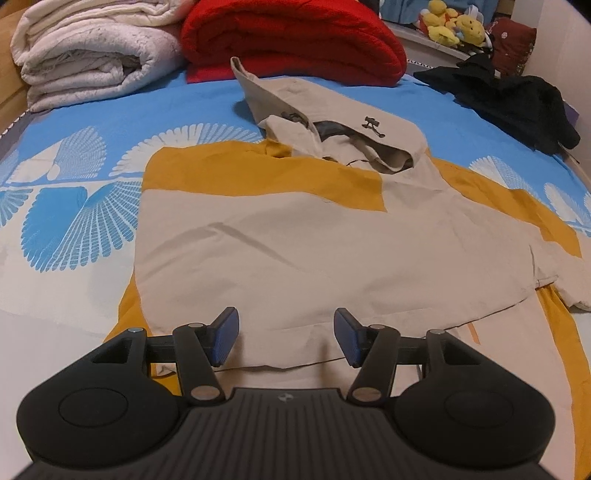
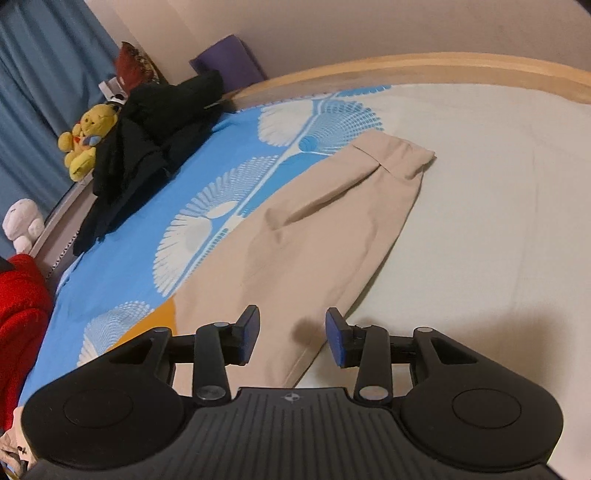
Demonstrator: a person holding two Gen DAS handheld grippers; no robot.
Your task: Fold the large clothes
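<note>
A beige and mustard hooded jacket (image 1: 295, 240) lies flat on the bed, its hood (image 1: 343, 125) pointing to the far side. One side is folded over the body. My left gripper (image 1: 286, 339) hovers open above the jacket's near hem, with nothing between its blue pads. In the right wrist view the jacket's beige sleeve (image 2: 314, 229) stretches out across the sheet, its cuff (image 2: 395, 155) at the far end. My right gripper (image 2: 291, 341) stands open just above the sleeve's near part, over its right edge, gripping nothing.
Folded white quilts (image 1: 88, 51) and a red blanket (image 1: 291, 37) are stacked at the far side of the bed. A black garment (image 1: 517, 99) lies at the far right corner, with plush toys (image 1: 454, 22) behind it. A wooden bed rail (image 2: 424, 70) bounds the sheet.
</note>
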